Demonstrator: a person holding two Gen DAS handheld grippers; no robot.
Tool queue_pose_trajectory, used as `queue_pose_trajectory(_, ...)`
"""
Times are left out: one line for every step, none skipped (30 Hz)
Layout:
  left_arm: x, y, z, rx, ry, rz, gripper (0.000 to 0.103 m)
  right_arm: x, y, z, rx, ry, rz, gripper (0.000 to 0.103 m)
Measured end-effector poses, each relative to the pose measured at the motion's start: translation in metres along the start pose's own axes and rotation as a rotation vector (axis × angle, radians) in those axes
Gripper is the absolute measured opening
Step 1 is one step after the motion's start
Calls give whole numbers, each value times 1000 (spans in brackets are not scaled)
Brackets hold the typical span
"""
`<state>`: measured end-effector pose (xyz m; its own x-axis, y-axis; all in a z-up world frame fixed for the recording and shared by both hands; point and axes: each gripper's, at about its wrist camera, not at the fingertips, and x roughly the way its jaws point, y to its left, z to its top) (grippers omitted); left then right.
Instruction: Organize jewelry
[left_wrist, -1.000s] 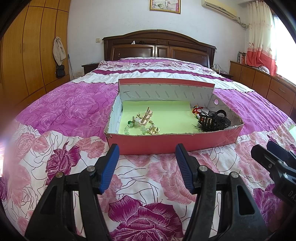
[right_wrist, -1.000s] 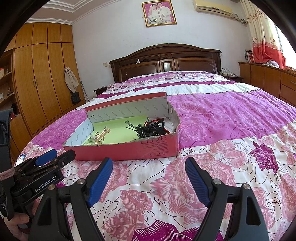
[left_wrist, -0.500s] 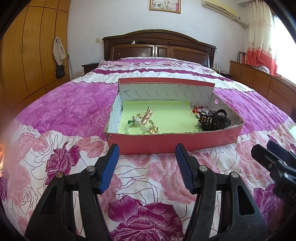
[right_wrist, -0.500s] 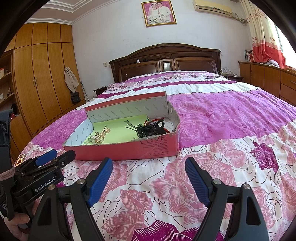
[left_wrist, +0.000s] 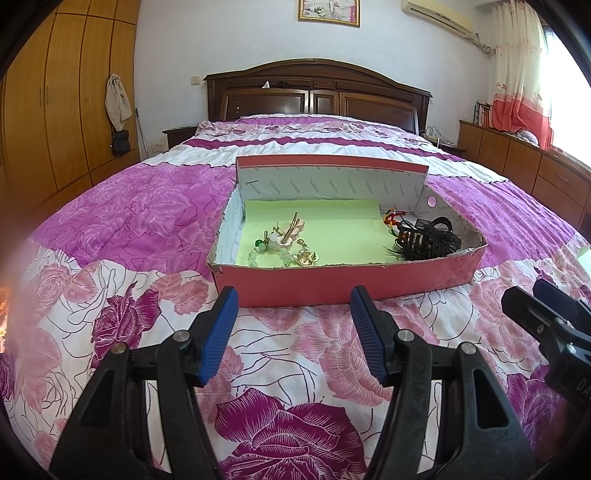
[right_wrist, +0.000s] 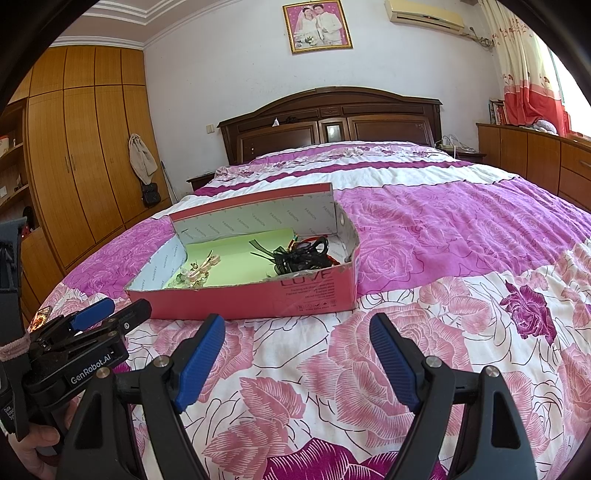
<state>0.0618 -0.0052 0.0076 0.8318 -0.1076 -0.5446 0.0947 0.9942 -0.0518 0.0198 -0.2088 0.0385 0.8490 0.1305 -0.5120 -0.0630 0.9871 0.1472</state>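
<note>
A red cardboard box (left_wrist: 332, 284) with a green lining lies on the bed; it also shows in the right wrist view (right_wrist: 258, 299). At its left lies a pile of gold and bead jewelry (left_wrist: 288, 245) (right_wrist: 197, 271). At its right lie black hair clips (left_wrist: 424, 240) (right_wrist: 301, 254) and a red-green trinket (left_wrist: 391, 218). My left gripper (left_wrist: 294, 328) is open and empty, just short of the box's front wall. My right gripper (right_wrist: 297, 354) is open and empty, in front of the box. Each gripper also shows in the other's view, the right one (left_wrist: 543, 314) and the left one (right_wrist: 92, 325).
The bed wears a pink and purple flowered quilt (left_wrist: 147, 221). A dark wooden headboard (left_wrist: 317, 92) stands behind. Wooden wardrobes (right_wrist: 81, 158) line the left wall. A low cabinet (left_wrist: 524, 162) runs along the right under a curtain.
</note>
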Motion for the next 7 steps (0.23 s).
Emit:
queue_pose_trajectory(0, 0, 0, 0, 0, 0, 55, 0, 0, 0, 0, 0, 0, 82)
queue_pose_trajectory(0, 0, 0, 0, 0, 0, 55, 0, 0, 0, 1, 0, 0, 82)
queue_pose_trajectory(0, 0, 0, 1, 0, 0, 55, 0, 0, 0, 0, 0, 0, 82)
queue_pose_trajectory(0, 0, 0, 1, 0, 0, 55, 0, 0, 0, 0, 0, 0, 82)
queue_pose_trajectory(0, 0, 0, 1, -1, 0, 55, 0, 0, 0, 0, 0, 0, 82)
queue_pose_trajectory(0, 0, 0, 2, 0, 0, 55, 0, 0, 0, 0, 0, 0, 82)
queue_pose_trajectory(0, 0, 0, 3, 1, 0, 55, 0, 0, 0, 0, 0, 0, 82)
